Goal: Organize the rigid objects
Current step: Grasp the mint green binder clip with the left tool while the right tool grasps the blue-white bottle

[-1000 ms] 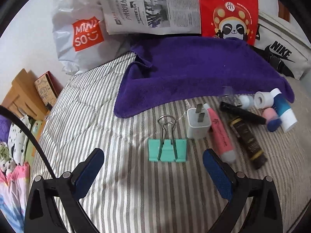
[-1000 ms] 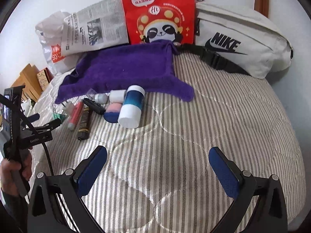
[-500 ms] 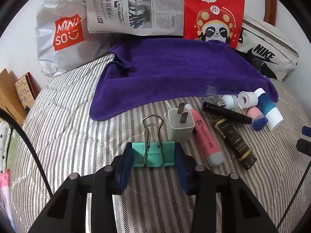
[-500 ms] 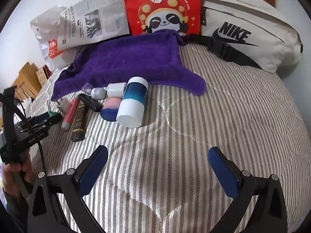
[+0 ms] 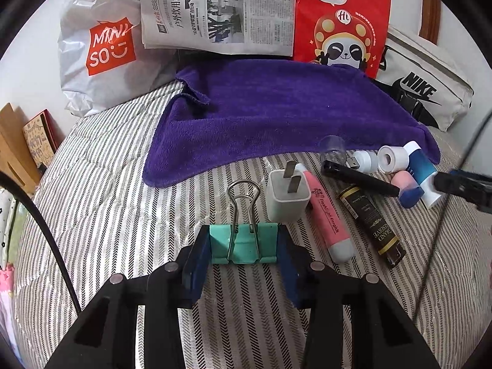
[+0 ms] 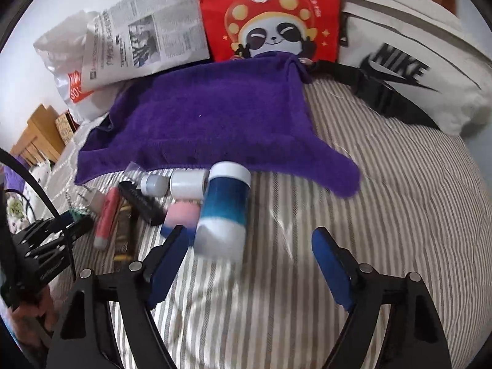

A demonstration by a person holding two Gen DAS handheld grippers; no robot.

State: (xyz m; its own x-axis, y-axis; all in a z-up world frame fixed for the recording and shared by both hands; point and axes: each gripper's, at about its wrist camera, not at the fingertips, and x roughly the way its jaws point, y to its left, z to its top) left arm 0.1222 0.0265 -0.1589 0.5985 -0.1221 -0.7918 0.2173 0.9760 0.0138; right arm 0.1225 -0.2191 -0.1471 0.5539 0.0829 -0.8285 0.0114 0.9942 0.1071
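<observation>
My left gripper (image 5: 244, 244) is shut on a teal binder clip (image 5: 243, 244) lying on the striped bedspread (image 5: 101, 203), its wire handles pointing away. Just beyond the clip stands a white charger plug (image 5: 287, 198); a pink tube (image 5: 329, 215), a dark bottle (image 5: 373, 227) and a black pen (image 5: 359, 178) lie to its right. In the right wrist view my right gripper (image 6: 250, 243) hangs over the bedspread (image 6: 399, 200), jaws closing. A blue-and-white bottle (image 6: 224, 215) lies on its side, its near end between the fingertips, toward the left pad; the pads do not press on it.
A purple towel (image 5: 276, 117) is spread behind the row of objects. A Miniso bag (image 5: 104, 52), a newspaper (image 5: 215, 12), a red panda bag (image 5: 341, 21) and a Nike pouch (image 5: 424, 92) stand along the wall. Small white cylinders (image 5: 392, 158) and a pink-blue item (image 5: 406, 186) lie beside the bottle.
My left gripper closed from wide open onto the teal binder clip. My right gripper moved forward toward the blue-and-white bottle, and its jaws have narrowed.
</observation>
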